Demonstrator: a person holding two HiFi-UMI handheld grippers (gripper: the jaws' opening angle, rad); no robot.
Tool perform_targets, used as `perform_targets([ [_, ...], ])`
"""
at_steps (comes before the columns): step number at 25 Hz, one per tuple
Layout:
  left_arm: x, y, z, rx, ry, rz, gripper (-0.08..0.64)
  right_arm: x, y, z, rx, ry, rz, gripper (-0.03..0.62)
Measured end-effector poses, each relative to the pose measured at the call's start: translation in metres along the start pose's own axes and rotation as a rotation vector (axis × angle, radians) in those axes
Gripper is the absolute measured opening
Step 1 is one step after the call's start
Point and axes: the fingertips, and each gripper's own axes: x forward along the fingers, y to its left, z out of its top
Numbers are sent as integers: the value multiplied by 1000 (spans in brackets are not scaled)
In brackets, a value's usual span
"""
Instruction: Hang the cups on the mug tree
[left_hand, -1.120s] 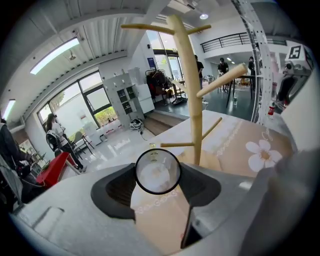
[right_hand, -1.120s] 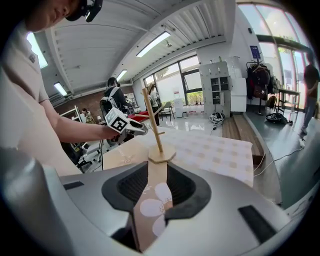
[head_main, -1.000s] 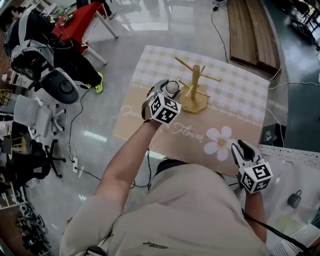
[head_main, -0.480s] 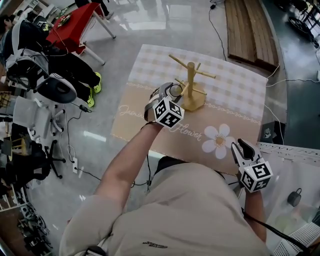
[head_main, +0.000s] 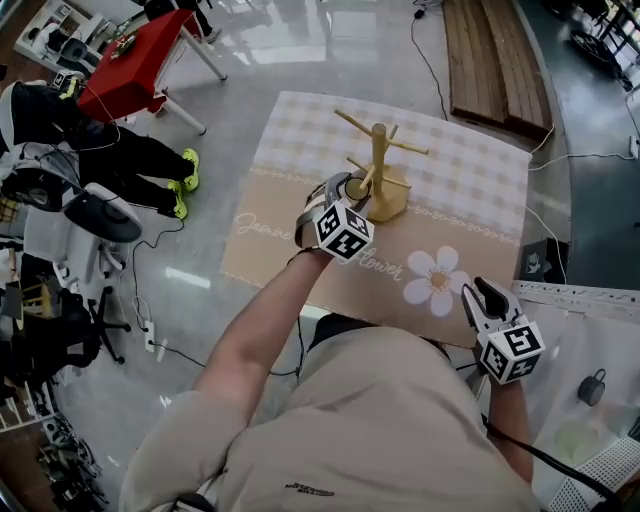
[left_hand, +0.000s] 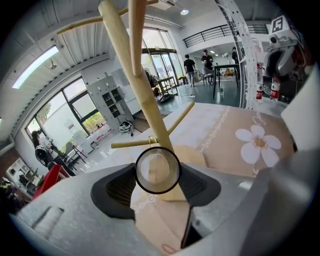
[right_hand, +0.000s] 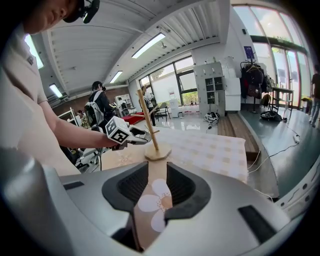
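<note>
My left gripper (head_main: 346, 188) is clamped on the clear cup (left_hand: 157, 170), with one jaw against each side of its wall. Over the last second it has advanced across the desk (head_main: 470, 180) toward the mug tree (head_main: 379, 165), which stands toward the far edge. The cup now sits just beside the trunk, under the lower peg (left_hand: 131, 144); contact cannot be confirmed. Judgement: the approach is nearly complete and hooking onto the peg comes next. The handle is not visible. My right gripper (head_main: 484, 296) has stayed by the near right corner, jaws partly open and empty.
</note>
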Motion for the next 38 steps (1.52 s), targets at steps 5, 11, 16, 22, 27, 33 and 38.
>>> perform_targets([
  [5,3,-1,-3,-8,1,-5,268,0,7,0,16,-10,-1,121],
  [11,1,-2,-4,13,-3,-2,270,-1,21,-2,19,-8,-16,121],
  [16,-4,-9,-9,43,-6,-33,270,-2,32,-2,21,-17,-34,121],
  [22,-26,-18,-18,34,-25,-94,270,0,56,-1,25,-29,-42,121],
  [27,-64,-35,-31,-136,-70,-243,270,10,84,1,25,-49,-32,117],
  [33,-133,-64,-48,-288,-115,-473,264,22,127,1,19,-55,-3,110],
  [38,-199,-81,-68,-407,-170,-631,113,29,165,-4,11,-64,7,89],
])
